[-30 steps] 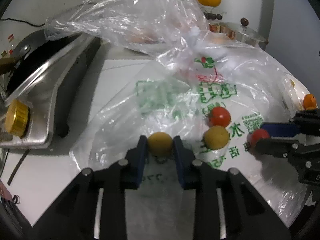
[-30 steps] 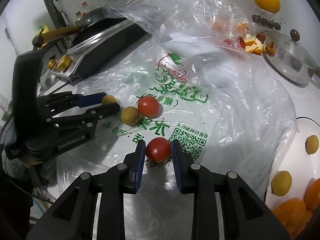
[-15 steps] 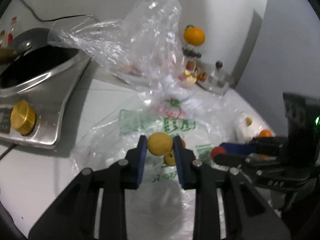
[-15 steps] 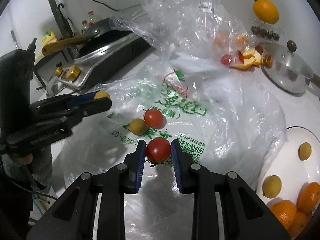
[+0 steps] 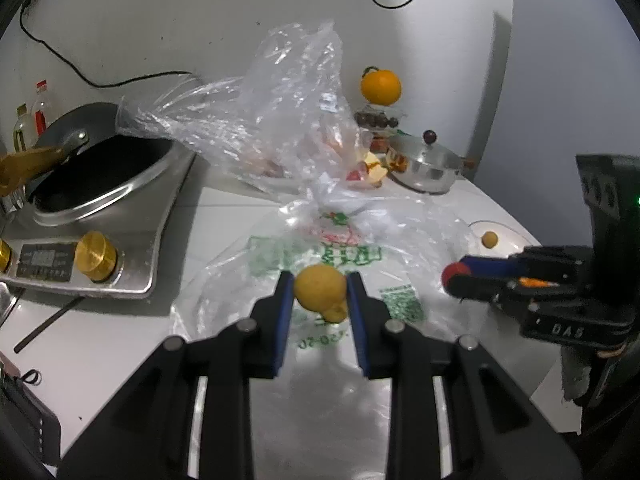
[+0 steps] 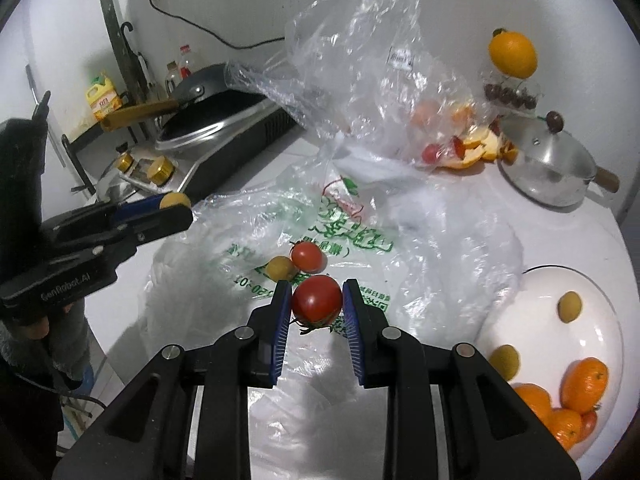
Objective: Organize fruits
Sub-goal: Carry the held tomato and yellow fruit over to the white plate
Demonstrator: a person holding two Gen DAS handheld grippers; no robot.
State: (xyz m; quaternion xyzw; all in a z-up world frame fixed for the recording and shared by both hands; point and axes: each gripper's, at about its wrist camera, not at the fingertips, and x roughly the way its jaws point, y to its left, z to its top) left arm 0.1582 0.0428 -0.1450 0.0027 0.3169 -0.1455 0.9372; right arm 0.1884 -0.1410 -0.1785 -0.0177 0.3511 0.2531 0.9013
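- Tomato sits pinched between the blue pads of the right gripper, lifted above the printed plastic bag; it is nearly round, so no long axis reads clearly, and its green stem end points down toward the camera side.
- In the left wrist view the same tomato shows only as a red tip at the end of the right gripper, off to the right.
- Left gripper is closed on a yellow fruit, round and slightly wider than tall, held clear of the bag.
- Just behind and below that fruit, a second yellow fruit peeks out; in the right wrist view it lies on the bag, touching a second tomato.
- From the right wrist view the left gripper hangs at the left, its yellow fruit at the fingertips.
- White plate lies at the right, just beside the bag's edge, carrying two small yellow fruits and a cluster of oranges at its near rim.
- Induction cooker with a dark wok stands at the left; a lidded steel pot stands at the back right, next to orange peels.
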